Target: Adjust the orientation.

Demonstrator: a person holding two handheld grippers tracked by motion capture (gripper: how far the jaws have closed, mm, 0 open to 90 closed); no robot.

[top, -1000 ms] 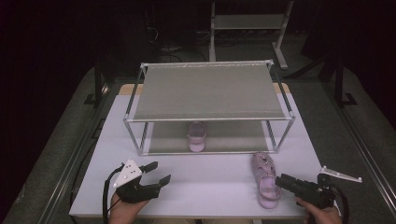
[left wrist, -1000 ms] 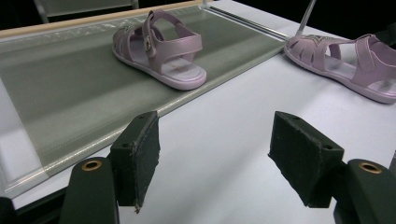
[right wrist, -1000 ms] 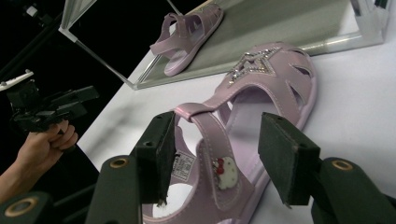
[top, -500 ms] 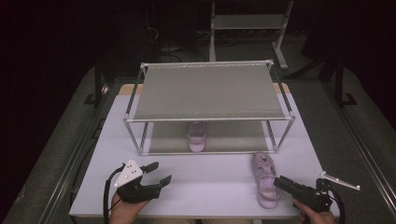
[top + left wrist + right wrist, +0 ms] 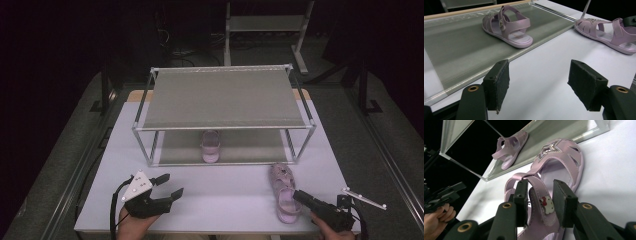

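On the rack's lower shelf [image 5: 175,150] sits 1 sandal [image 5: 210,145]; right gripper [image 5: 540,195] has just been closing around the near sandal's [image 5: 284,192] strap, left gripper [image 5: 167,186] released.

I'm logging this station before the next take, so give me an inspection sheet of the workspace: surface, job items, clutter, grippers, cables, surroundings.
Surface: white table, bare between the hands.
Job's things: one pink sandal lies on the table by the right gripper; second sandal sits on the lower shelf of the two-tier rack.
Clutter: nothing seen.
Grippers: right gripper has its jaws around the near sandal's heel strap and has just been closing; whether the pads press yet cannot be told. Left gripper is open, nothing between its pads, above bare table.
Cables: a black cable loops from the left gripper.
Surroundings: dark room, metal frame behind the table.
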